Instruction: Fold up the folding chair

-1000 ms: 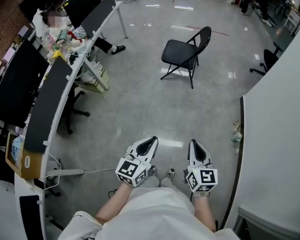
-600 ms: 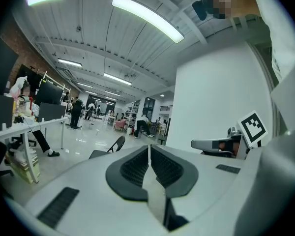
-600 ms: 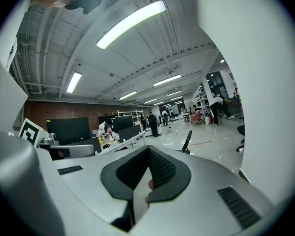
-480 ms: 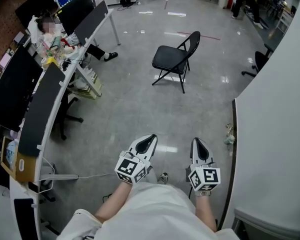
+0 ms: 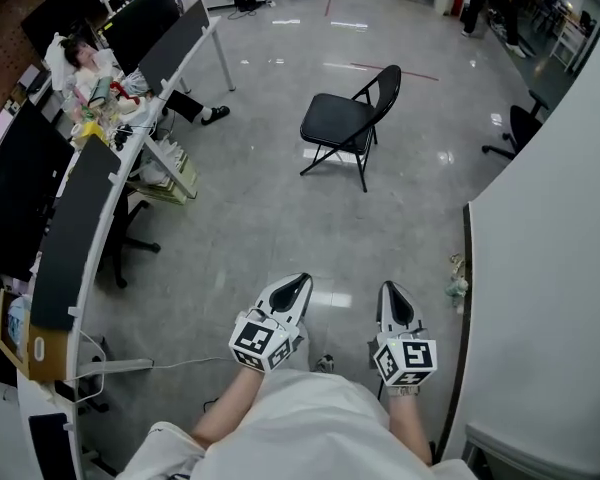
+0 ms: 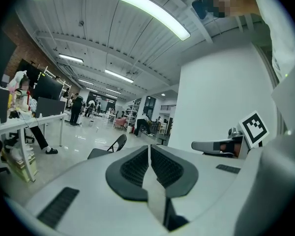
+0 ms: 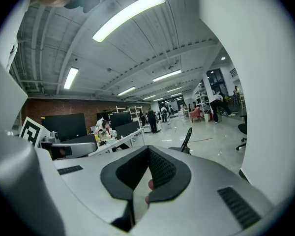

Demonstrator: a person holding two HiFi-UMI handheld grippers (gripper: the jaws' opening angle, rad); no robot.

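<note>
Walking on since a second ago, bringing the folding chair (image 5: pixel 348 120) a little lower and further left in the head view. Stands unfolded near the middle of the floor (image 5: pixel 280 218), well ahead, between the desk (image 5: pixel 117 208) row and the white wall (image 5: pixel 550 218). Left hand-held gripper (image 5: pixel 295 286) and right hand-held gripper (image 5: pixel 393 298) carried low before the body, both pinched together, holding nothing. Seems to be the approach step. Better to stop just beside the seat, open the jaws only there, then take backrest top and front seat edge, away from the hinges.
</note>
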